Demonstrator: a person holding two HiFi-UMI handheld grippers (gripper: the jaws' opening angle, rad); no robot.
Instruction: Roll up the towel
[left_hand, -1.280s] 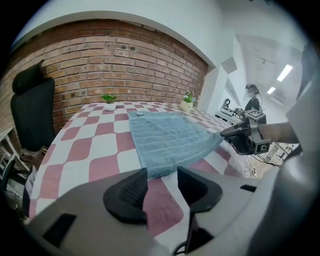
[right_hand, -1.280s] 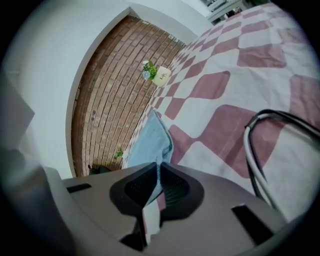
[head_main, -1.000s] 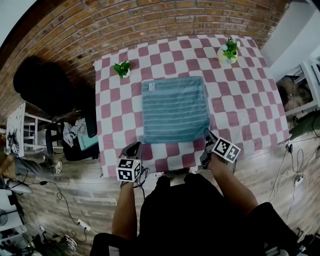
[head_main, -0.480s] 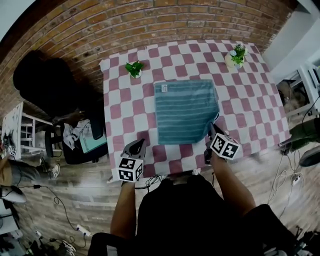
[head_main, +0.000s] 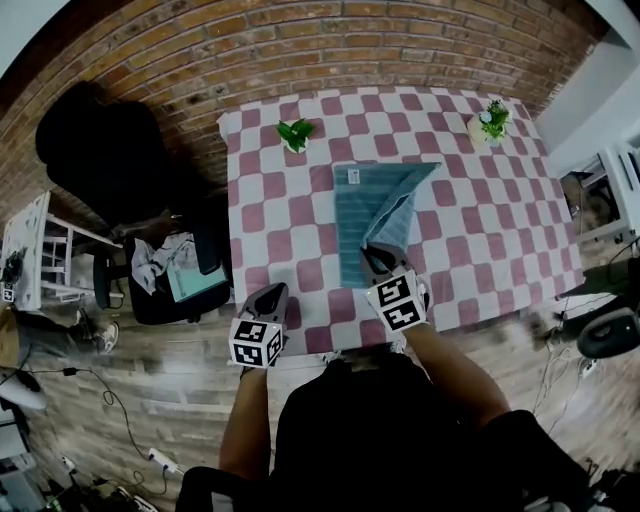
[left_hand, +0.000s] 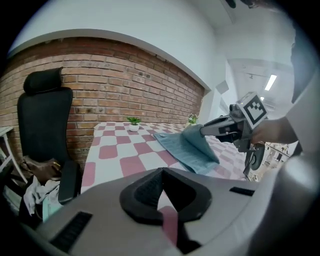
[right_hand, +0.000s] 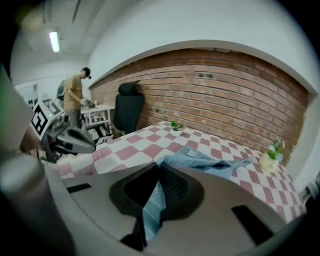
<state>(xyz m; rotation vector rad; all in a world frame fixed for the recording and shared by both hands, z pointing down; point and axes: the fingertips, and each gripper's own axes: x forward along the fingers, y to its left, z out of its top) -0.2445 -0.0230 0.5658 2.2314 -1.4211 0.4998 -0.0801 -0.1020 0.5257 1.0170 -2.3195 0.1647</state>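
Teal striped towel (head_main: 368, 205), near corner lifted, folded diagonally

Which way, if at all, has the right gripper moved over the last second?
Yes: the right gripper moved left along the near edge of the red-and-white checked table, dragging a corner of the teal striped towel with it.

My head camera looks steeply down on the checked table (head_main: 270, 240), with the brick wall (head_main: 300, 50) at twelve o'clock. The camera on the left gripper (head_main: 272, 295) sits low at the near edge. The one on the right gripper (head_main: 376, 258) is close over the towel (head_main: 355, 205). All three views share that towel.
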